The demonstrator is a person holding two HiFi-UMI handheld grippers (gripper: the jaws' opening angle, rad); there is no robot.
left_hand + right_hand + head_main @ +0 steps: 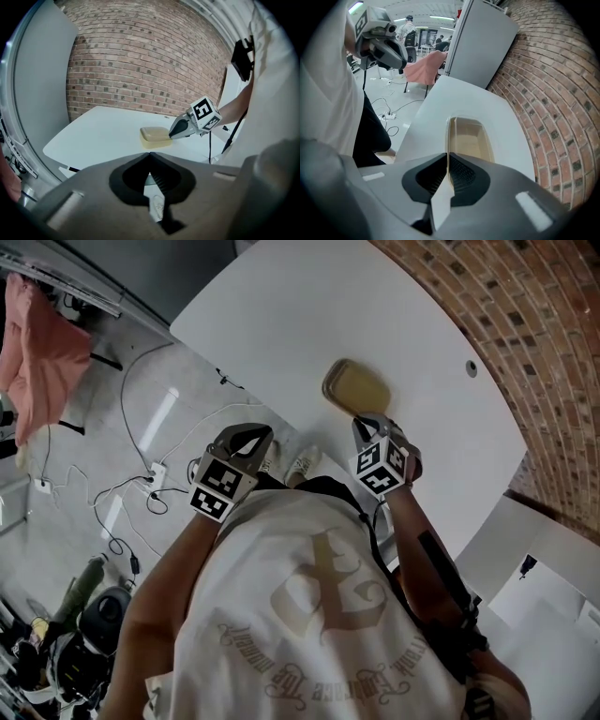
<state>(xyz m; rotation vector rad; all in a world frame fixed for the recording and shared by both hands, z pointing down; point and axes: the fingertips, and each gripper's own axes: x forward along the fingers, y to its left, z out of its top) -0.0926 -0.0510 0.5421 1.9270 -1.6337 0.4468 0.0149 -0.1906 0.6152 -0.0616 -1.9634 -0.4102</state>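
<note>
Beige plastic container [356,387] sat on the white table [281,324], its near rim pinched in the clenched right gripper [370,421], apparently for a firm hold, while the left gripper [247,434] hung closed and empty off the table's edge.

head: steeply down | gripper views: low, along jaws | shared: tan tray [356,388]

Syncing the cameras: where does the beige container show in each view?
Head view: beige container upper centre, at the right gripper.
Left gripper view: container at centre, on the table.
Right gripper view: container centre, rim between the jaws.
Shared landmark: brick wall.
</note>
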